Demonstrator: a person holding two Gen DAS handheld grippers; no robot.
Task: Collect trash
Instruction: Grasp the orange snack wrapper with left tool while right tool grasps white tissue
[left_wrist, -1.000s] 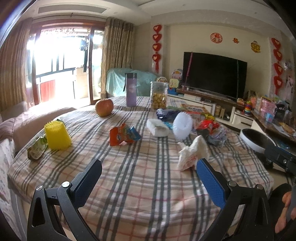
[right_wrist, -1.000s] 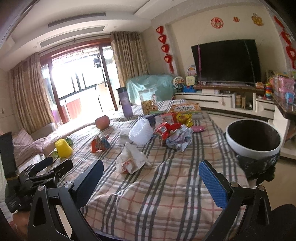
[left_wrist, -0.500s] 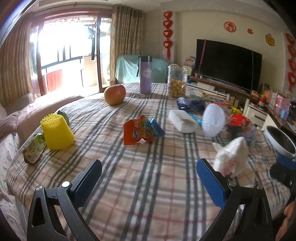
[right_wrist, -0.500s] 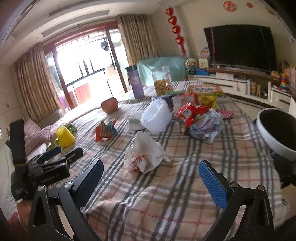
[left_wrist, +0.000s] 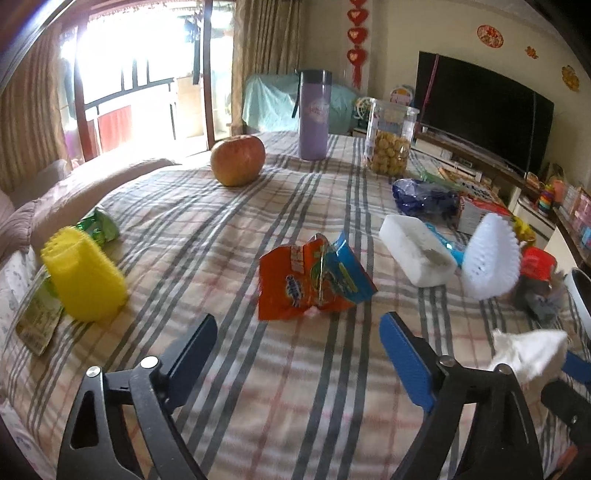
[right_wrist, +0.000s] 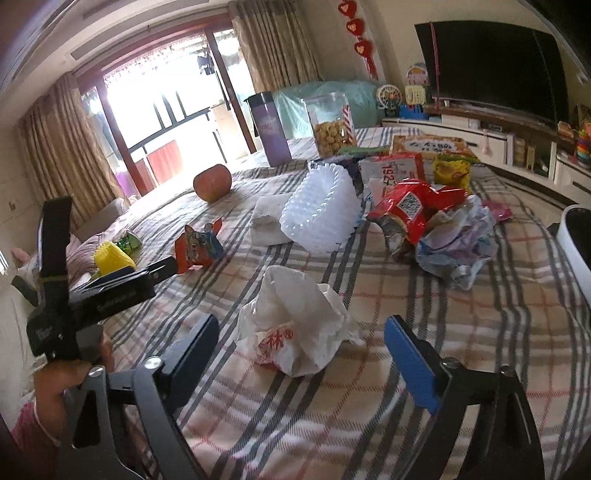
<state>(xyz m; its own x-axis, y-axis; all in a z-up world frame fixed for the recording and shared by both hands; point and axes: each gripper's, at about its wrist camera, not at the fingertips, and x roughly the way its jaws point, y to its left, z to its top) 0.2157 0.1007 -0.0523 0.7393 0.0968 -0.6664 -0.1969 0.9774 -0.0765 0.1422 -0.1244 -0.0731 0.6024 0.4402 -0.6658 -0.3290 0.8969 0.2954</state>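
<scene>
Step in hand: approach to first pick-ups, nothing collected yet as far as the views show.

Landmark: white crumpled bag (right_wrist: 299, 332), lying on the checked cloth of the worktop (right_wrist: 424, 306).

Right gripper (right_wrist: 301, 354): jaws wide but closing; the white crumpled bag sits between them at the tip line, pads not yet pressing on it. Nothing gripped.

Left gripper (left_wrist: 299, 350): jaws wide but closing, nothing between them. It points at the orange-and-blue snack wrapper (left_wrist: 314, 280), which lies just ahead of the tips, beyond and left of the white crumpled bag. The wrapper is free on the cloth.

Other trash relative to the white crumpled bag: red wrapper (right_wrist: 410, 206) and a crumpled grey-white wad (right_wrist: 458, 240) beyond it to the right; white ribbed cup (right_wrist: 319, 210) on its side directly beyond; yellow cup (right_wrist: 112, 256) far left. Not trash, by my judgement: apple (right_wrist: 212, 182), purple bottle (right_wrist: 269, 129), biscuit jar (right_wrist: 332, 125), all well beyond.

Bin (right_wrist: 576, 247): only its white rim shows, at the right edge off the worktop.

Next move, judged: right jaws need to close fully on the bag's bunched top, since thin film may slip; left needs a short advance to straddle the wrapper before closing. Then carry to the bin.
</scene>
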